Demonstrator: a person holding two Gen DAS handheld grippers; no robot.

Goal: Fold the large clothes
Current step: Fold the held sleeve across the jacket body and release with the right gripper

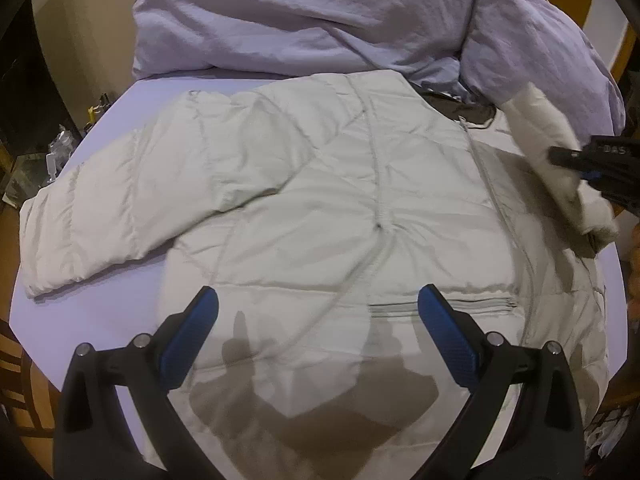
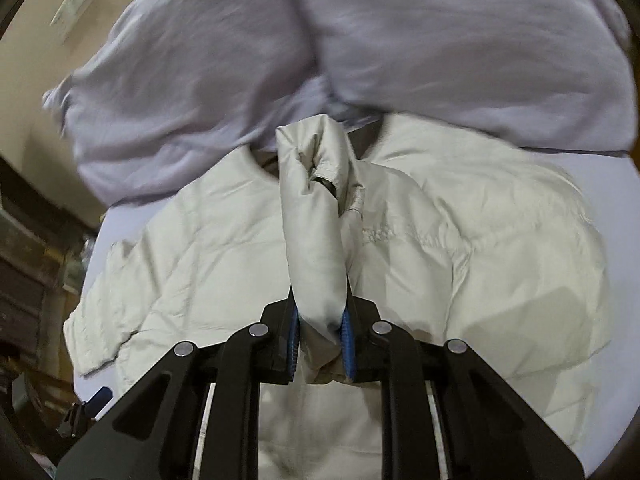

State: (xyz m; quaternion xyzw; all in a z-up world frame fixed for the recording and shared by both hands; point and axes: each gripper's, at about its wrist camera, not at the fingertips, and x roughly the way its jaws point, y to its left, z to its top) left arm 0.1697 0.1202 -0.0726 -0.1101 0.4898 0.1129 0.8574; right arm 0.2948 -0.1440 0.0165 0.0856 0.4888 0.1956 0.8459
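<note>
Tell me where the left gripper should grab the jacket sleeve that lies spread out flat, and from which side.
Grip the flat sleeve at its cuff end, coming down from above at its outer edge. The cuff lies free on the lavender table, so one finger could probably slip under. The left gripper is open; the right gripper holds the other sleeve.

The jacket [image 1: 320,200] lies on the table [image 1: 160,84], with the bedding [image 1: 300,20] heaped behind it.
</note>
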